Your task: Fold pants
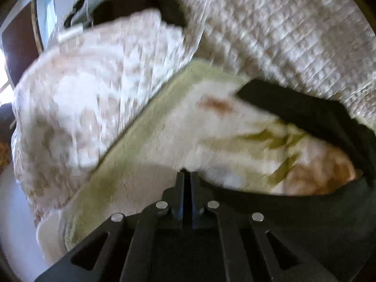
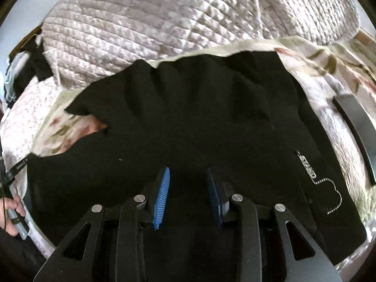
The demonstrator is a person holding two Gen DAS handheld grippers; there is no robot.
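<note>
Your pants (image 2: 188, 117) lie spread and rumpled on the bed's blanket (image 2: 329, 56), no finished fold showing, so most folding remains; your right tool (image 2: 188, 176) hovers open above them, your left tool (image 1: 187, 176) closed, gripping nothing visible.

Left wrist view: looks forward and steeply down along left gripper (image 1: 187, 176), close above floral blanket (image 1: 164, 141); picture blurred. Quilt (image 1: 282, 35) fills far field beyond fingertips, black pants (image 1: 305, 115) at right of tongs.

Right wrist view: looks forward and down along right gripper (image 2: 188, 176), very near pants (image 2: 188, 117), which spread ahead of and under fingers. Quilt (image 2: 141, 23) beyond.

Shared: pants, blanket (image 2: 329, 58), quilt.
</note>
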